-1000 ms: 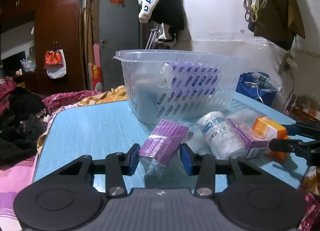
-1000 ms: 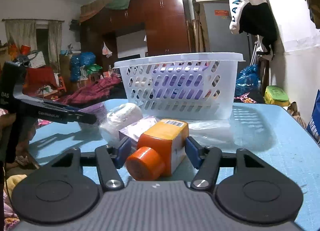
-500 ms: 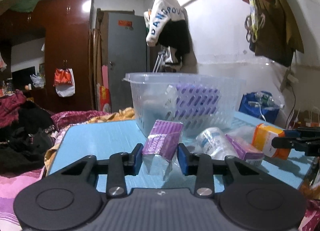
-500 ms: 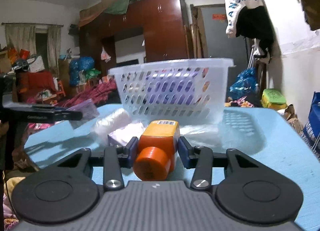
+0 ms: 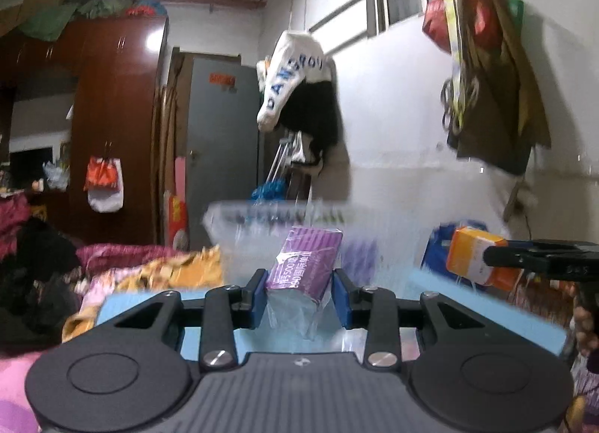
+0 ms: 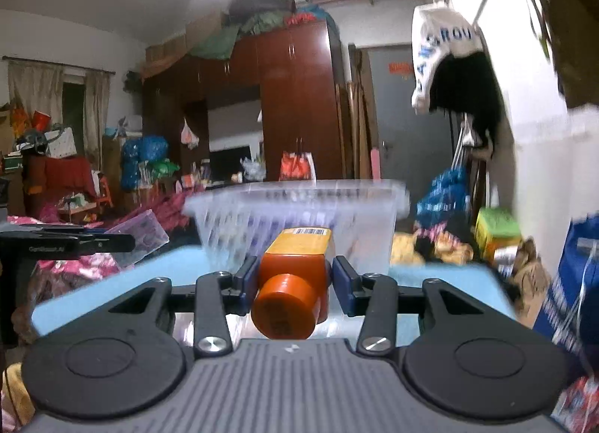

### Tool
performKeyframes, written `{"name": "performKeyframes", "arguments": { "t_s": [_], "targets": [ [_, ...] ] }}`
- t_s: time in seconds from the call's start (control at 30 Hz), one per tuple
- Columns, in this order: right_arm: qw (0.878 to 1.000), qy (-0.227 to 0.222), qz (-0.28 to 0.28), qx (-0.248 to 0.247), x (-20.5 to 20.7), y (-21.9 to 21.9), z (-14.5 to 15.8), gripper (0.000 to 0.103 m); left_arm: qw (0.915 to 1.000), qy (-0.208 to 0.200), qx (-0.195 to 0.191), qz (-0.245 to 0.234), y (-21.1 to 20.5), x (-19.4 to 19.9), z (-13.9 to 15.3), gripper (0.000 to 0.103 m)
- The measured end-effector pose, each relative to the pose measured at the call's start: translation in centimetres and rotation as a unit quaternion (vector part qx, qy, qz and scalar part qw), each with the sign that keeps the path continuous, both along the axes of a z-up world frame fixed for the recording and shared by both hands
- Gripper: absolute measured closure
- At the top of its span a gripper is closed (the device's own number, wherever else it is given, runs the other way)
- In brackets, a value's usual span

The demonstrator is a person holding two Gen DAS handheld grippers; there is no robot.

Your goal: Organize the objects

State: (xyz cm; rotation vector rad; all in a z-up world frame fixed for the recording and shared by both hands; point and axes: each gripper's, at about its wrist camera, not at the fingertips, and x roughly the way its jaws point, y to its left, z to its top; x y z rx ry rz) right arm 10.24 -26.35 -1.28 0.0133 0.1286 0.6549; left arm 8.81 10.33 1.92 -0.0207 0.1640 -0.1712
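Note:
My left gripper (image 5: 301, 283) is shut on a purple packet in clear wrap (image 5: 307, 264), held up above the blue table (image 5: 142, 305). My right gripper (image 6: 292, 275) is shut on an orange bottle (image 6: 295, 268), cap toward the camera, also lifted off the table. A clear slotted basket (image 6: 367, 215) stands just beyond both, blurred, its rim (image 5: 239, 208) a little higher than the held items. In the left wrist view the right gripper (image 5: 498, 255) with the bottle (image 5: 468, 257) shows at the right. In the right wrist view the left gripper (image 6: 127, 242) with the packet (image 6: 144, 230) shows at the left.
Crumpled bedding (image 5: 123, 264) lies past the table's left edge. A blue bag (image 6: 445, 197) and a green box (image 6: 498, 230) sit on the floor near the white wall. Clothes hang on the wall above the basket (image 5: 295, 77). A dark wardrobe (image 6: 299, 107) fills the back.
Both grippers closed on their items and rose from the table, the left with the purple packet, the right with the orange bottle. The basket now sits lower in both views.

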Motion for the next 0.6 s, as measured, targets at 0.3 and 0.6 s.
{"name": "performKeyframes", "arguments": {
  "t_s": [0.3, 0.6],
  "targets": [
    [0.999, 0.007, -0.034, -0.015, 8.8, 2.5, 6.3, 0.058, 0.9978, 0.053, -0.006, 0.039, -1.8, 10.7, 6.8, 0.063],
    [0.991, 0.108, -0.051, -0.062, 16.5, 5.9, 3.6, 0.058, 0.9847, 0.136, -0.001, 0.108, -1.8, 17.5, 5.2, 0.063]
  ]
}}
